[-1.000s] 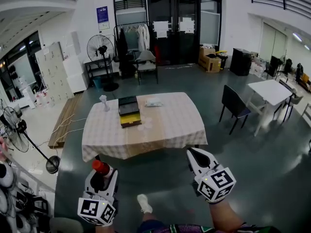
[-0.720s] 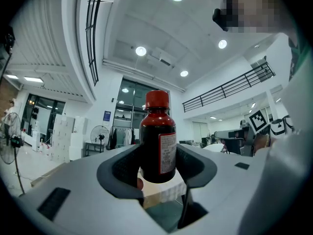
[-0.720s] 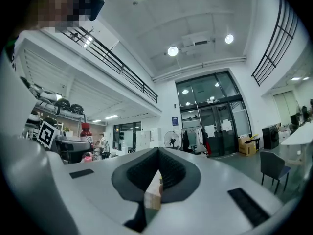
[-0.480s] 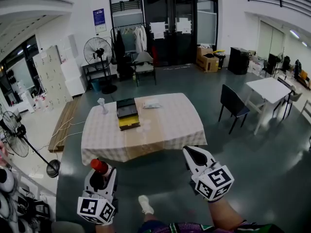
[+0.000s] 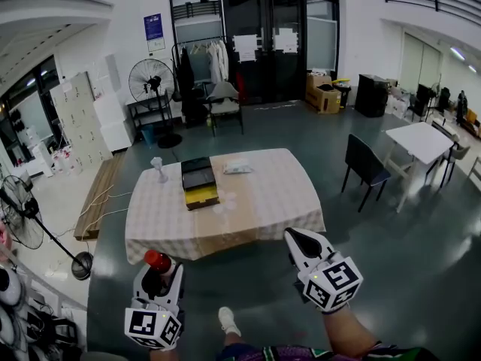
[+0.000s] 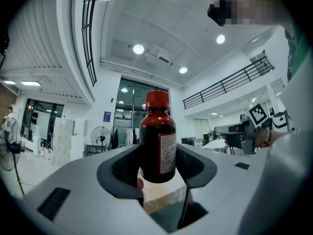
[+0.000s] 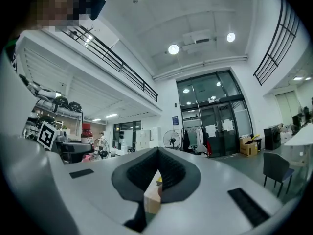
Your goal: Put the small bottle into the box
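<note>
A small dark bottle (image 5: pixel 157 266) with a red cap (image 6: pixel 157 99) and a white label stands upright between the jaws of my left gripper (image 5: pixel 158 275), which is shut on it low at the left, short of the table. In the left gripper view the bottle (image 6: pixel 158 140) fills the gap of the left gripper (image 6: pixel 157 169). The box (image 5: pixel 199 182), black on top with a yellow part at its near end, lies on the checked table (image 5: pixel 255 205) far ahead. My right gripper (image 5: pixel 295 237) hangs at the lower right, its jaws closed together with nothing between them (image 7: pixel 157 173).
On the table also lie a small white thing (image 5: pixel 159 167) left of the box and a white packet (image 5: pixel 237 168) behind it. A dark chair (image 5: pixel 364 169) and a white table (image 5: pixel 421 141) stand to the right, fans (image 5: pixel 153 77) to the left. The person's shoe (image 5: pixel 226 321) shows below.
The view has shifted slightly and the table sits a touch lower in it. Both grippers stay in about the same places, the left still holding the bottle.
</note>
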